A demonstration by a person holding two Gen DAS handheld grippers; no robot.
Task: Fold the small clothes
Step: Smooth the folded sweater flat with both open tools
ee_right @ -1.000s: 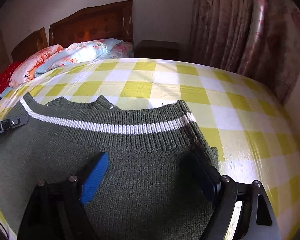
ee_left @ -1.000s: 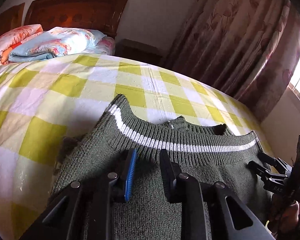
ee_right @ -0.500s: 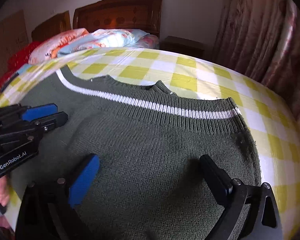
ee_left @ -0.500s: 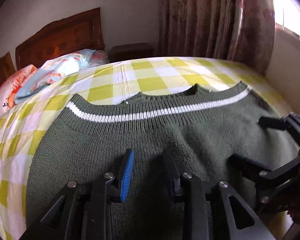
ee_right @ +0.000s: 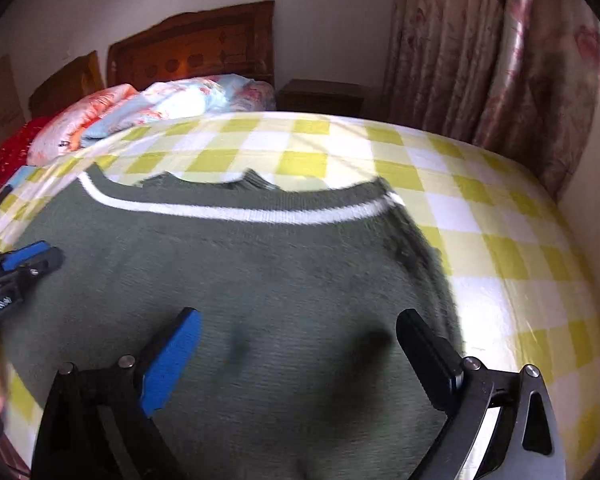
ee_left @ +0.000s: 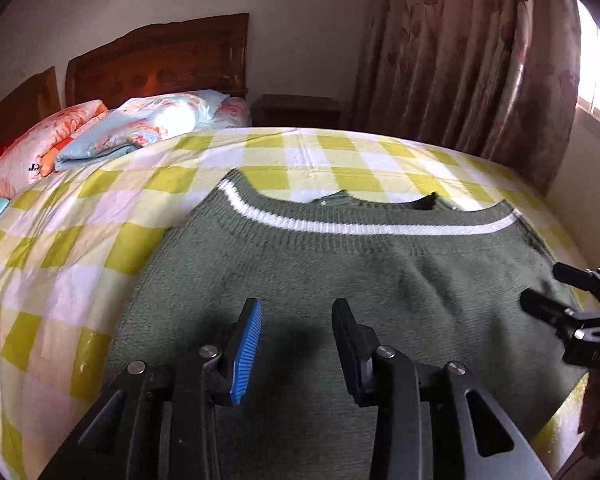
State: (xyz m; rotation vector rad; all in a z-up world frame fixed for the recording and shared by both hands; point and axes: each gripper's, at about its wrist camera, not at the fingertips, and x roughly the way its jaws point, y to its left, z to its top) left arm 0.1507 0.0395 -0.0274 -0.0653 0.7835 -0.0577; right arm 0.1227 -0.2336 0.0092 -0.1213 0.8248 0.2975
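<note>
A dark green knitted sweater (ee_left: 340, 272) with a white stripe (ee_left: 360, 226) near its far edge lies folded flat on the bed; it also shows in the right wrist view (ee_right: 260, 280). My left gripper (ee_left: 296, 312) hovers over its near left part, jaws partly open, holding nothing. My right gripper (ee_right: 296, 320) hovers over its near right part, jaws wide open and empty. The right gripper shows at the right edge of the left wrist view (ee_left: 572, 308). The left gripper shows at the left edge of the right wrist view (ee_right: 24, 260).
The bed has a yellow and white checked sheet (ee_left: 80, 216). Folded floral quilts and pillows (ee_left: 132, 128) lie at the wooden headboard (ee_left: 160, 64). A bedside cabinet (ee_left: 300, 110) and floral curtains (ee_left: 460, 52) stand behind. The bed's right edge (ee_right: 572, 240) drops off near the wall.
Both grippers have drawn back a little from the sweater and swung their views. The left gripper's jaws have opened wider. The sweater lies as before.
</note>
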